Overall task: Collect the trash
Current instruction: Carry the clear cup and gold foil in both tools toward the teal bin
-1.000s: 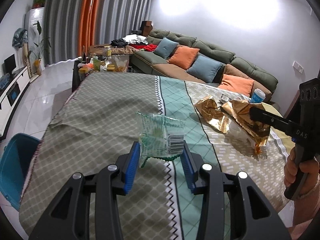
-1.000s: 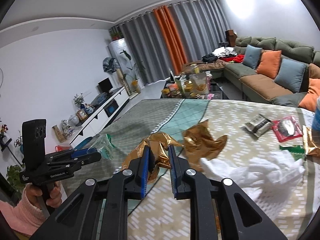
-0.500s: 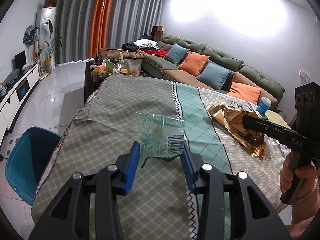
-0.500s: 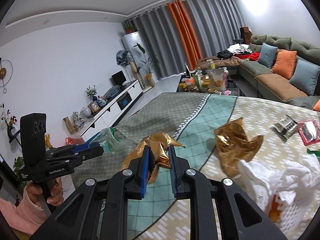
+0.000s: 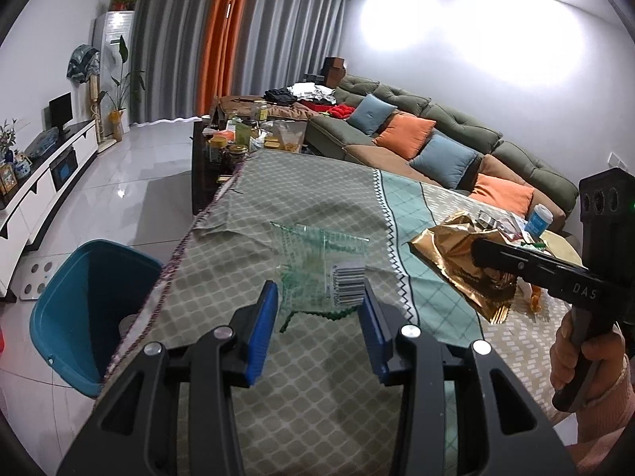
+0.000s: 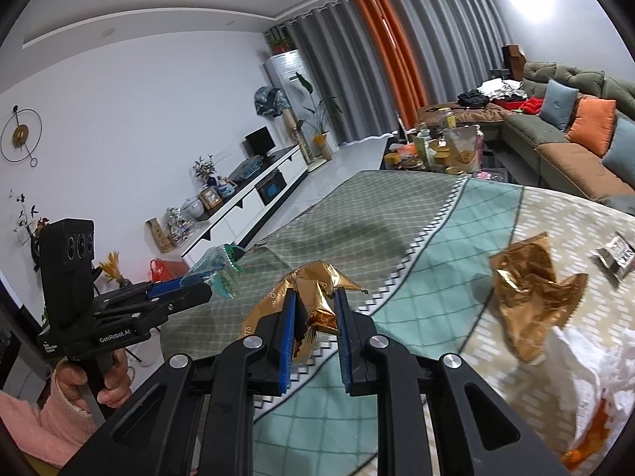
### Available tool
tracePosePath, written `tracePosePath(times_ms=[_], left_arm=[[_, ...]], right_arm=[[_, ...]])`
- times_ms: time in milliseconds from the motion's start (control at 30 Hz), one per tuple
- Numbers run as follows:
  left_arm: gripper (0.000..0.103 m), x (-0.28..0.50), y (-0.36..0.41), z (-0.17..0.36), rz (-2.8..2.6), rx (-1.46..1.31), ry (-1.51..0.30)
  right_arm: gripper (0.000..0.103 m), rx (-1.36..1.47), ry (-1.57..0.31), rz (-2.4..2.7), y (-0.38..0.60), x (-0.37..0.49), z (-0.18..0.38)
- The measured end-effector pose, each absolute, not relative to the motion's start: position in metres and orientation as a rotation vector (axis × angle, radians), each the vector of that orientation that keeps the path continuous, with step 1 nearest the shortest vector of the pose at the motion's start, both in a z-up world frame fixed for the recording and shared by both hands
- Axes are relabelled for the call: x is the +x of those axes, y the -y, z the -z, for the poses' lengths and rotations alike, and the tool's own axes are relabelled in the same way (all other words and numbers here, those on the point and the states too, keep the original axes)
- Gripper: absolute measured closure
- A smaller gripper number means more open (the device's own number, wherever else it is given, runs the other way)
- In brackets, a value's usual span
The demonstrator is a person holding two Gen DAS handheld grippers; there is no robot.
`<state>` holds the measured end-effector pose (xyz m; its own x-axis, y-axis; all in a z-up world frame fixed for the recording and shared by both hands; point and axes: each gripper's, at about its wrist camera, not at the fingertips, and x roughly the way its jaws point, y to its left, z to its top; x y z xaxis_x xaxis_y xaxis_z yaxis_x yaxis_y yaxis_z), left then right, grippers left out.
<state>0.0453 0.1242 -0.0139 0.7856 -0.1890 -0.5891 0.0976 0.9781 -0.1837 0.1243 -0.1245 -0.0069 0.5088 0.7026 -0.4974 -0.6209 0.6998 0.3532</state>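
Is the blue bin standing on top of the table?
No, the blue bin stands on the floor beside the table edge, lower than the tablecloth.

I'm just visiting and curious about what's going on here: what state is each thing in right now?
Left gripper: shut on the clear wrapper.
Clear wrapper: crumpled, held above the table.
Right gripper: shut on a gold wrapper.
Held gold wrapper: crumpled, lifted off the table.
Second gold wrapper: crumpled, lying on the tablecloth.
Blue bin: open-topped, on the floor beside the table.

Green sofa [image 5: 456, 119], orange cushions [image 5: 405, 135], grey curtains [image 5: 166, 47]
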Motion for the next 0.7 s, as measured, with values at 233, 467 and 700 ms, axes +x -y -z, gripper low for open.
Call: tracePosePath(times_ms=[233,467,700], left_arm=[[0.062,0.041,-0.141,0.011,0.123,-0.157,-0.639],[0.062,0.037,-0.156,0.009,0.091,-0.165,-0.631],[0.062,0.032,-0.172,0.007,0.047,-0.171,-0.621]], right_arm=[[0.084,0.134,-0.676,-0.844,0.102,0.124,0.008],[0.084,0.126,-0.681,-0.891,0.077,0.124,0.007],[0.084,0.12,-0.689,-0.929,0.056,0.128,0.006]])
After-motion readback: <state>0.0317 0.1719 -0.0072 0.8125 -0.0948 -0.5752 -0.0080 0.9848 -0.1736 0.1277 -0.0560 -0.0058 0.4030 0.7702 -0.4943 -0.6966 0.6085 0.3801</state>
